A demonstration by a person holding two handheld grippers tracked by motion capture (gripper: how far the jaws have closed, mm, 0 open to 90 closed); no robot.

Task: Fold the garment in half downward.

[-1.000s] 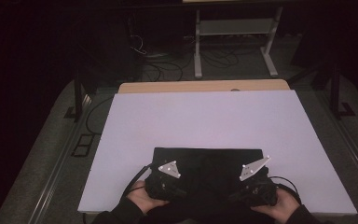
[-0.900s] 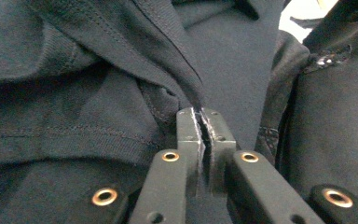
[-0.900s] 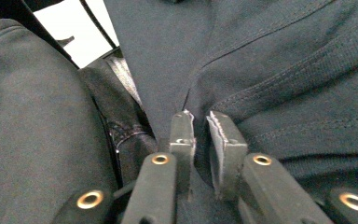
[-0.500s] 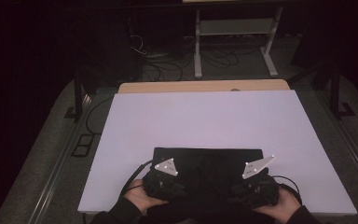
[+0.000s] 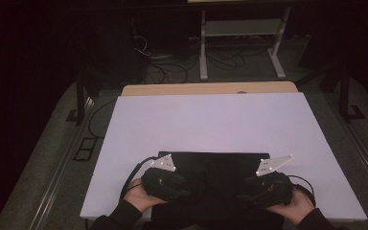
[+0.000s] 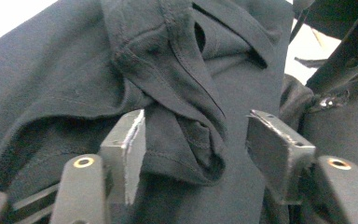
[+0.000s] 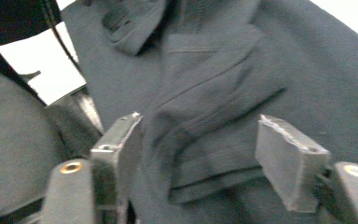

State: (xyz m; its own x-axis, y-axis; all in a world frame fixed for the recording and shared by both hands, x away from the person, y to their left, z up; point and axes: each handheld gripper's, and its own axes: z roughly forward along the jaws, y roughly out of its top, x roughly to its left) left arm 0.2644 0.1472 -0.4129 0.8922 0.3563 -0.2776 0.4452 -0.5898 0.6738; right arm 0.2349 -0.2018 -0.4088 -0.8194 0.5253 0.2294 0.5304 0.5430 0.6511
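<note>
A black garment [image 5: 215, 167] lies folded on the near part of a white board [image 5: 211, 120]. My left gripper [image 5: 184, 190] rests on the garment's left near corner and my right gripper [image 5: 247, 191] on its right near corner, each in a hand. In the left gripper view, my left gripper [image 6: 196, 140] stands open, and a hemmed fold of the garment [image 6: 186, 126] lies loose between the jaws. My right gripper [image 7: 200, 144] is open too, around a stitched fold of the garment [image 7: 214, 93] that its pads do not press. Both pairs of jaws have just been opening.
The white board sits on a wooden table whose edge [image 5: 211, 88] shows at the far side. Behind it stand a metal frame [image 5: 239, 43] and loose cables [image 5: 163, 67] on a dark floor. A rail [image 5: 62, 167] runs along the left.
Both hands have drifted slightly apart, the grey plates shifting outward and a little farther up the garment. The garment lies where it did.
</note>
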